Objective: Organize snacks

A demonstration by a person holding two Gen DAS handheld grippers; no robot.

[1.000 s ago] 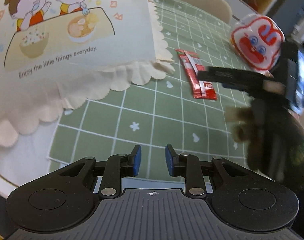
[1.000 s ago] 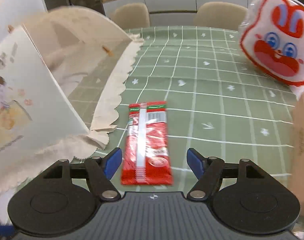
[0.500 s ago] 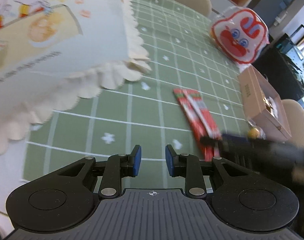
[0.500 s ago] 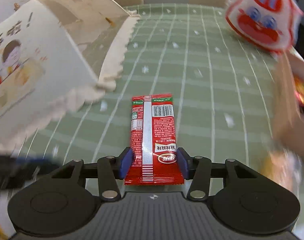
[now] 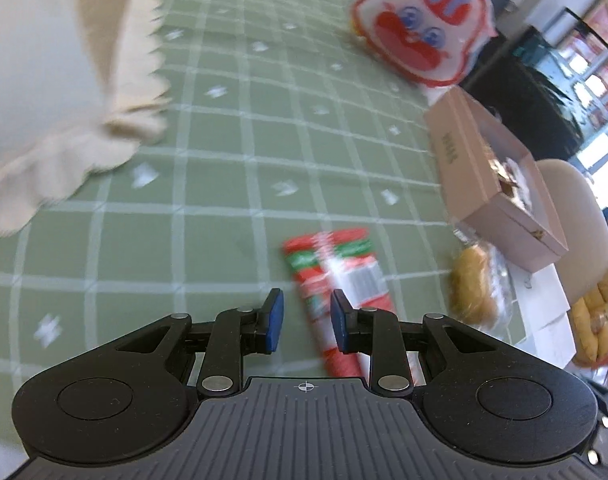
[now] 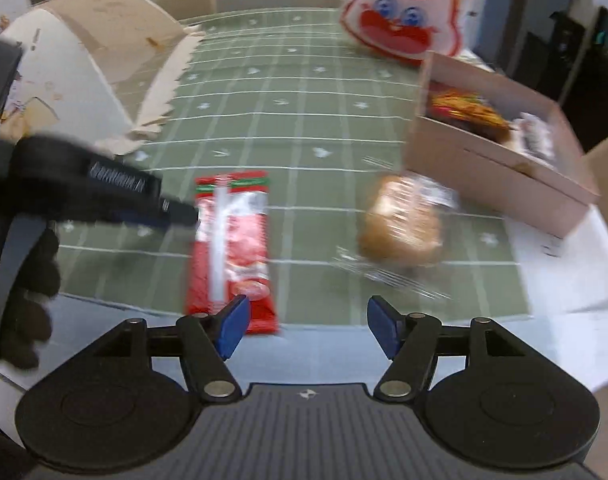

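A red snack packet (image 5: 335, 276) (image 6: 232, 240) lies flat on the green checked tablecloth (image 5: 224, 160). My left gripper (image 5: 307, 320) hovers right over it with a narrow gap between its blue pads. The packet runs under the right finger (image 5: 339, 320) and neither pad presses on it. In the right wrist view the left gripper's black finger (image 6: 124, 196) reaches the packet's left edge. My right gripper (image 6: 308, 328) is at the table's near edge with its jaws opening. The packet lies by its left finger (image 6: 234, 328), untouched.
A wrapped bun (image 6: 399, 224) (image 5: 471, 284) lies right of the packet. A pink box (image 6: 495, 160) (image 5: 491, 168) with snacks stands at the right. A rabbit-face bag (image 6: 399, 12) (image 5: 419, 28) stands at the back. A white cloth-lined basket (image 6: 84, 60) (image 5: 64, 80) stands at the left.
The right gripper narrowed around the red packet, then widened and shifted right, leaving it on the table. The left gripper moved from beside the basket to over the packet.
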